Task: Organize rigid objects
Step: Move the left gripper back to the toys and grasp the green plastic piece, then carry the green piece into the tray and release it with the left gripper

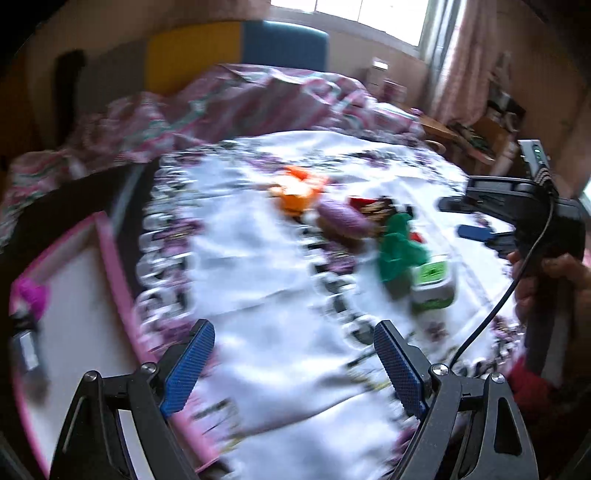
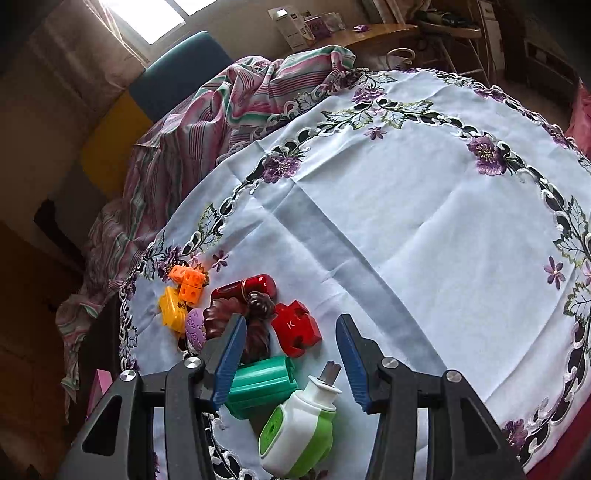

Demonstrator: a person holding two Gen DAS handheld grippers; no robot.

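A heap of small rigid toys lies on the embroidered white tablecloth (image 2: pixel 406 206): orange blocks (image 2: pixel 188 282), a yellow piece (image 2: pixel 171 310), a dark red capsule (image 2: pixel 245 286), a red puzzle piece marked K (image 2: pixel 295 328), a green block (image 2: pixel 262 384) and a white-and-green plug (image 2: pixel 299 424). My right gripper (image 2: pixel 291 354) hovers over the heap, open, its pads touching none of the pieces. The left wrist view is blurred. There my left gripper (image 1: pixel 293 354) stands open over bare cloth, well short of the green block (image 1: pixel 397 254) and the plug (image 1: pixel 434 284). The right gripper (image 1: pixel 461 218) reaches in from the right.
A pink-framed white board (image 1: pixel 74 314) with small items on it lies left of the table. A striped pink blanket (image 2: pixel 207 122) is bunched behind the table. A hand (image 1: pixel 546 269) and a black cable (image 1: pixel 498 306) are at the right. A wooden desk (image 2: pixel 369 35) stands farther back.
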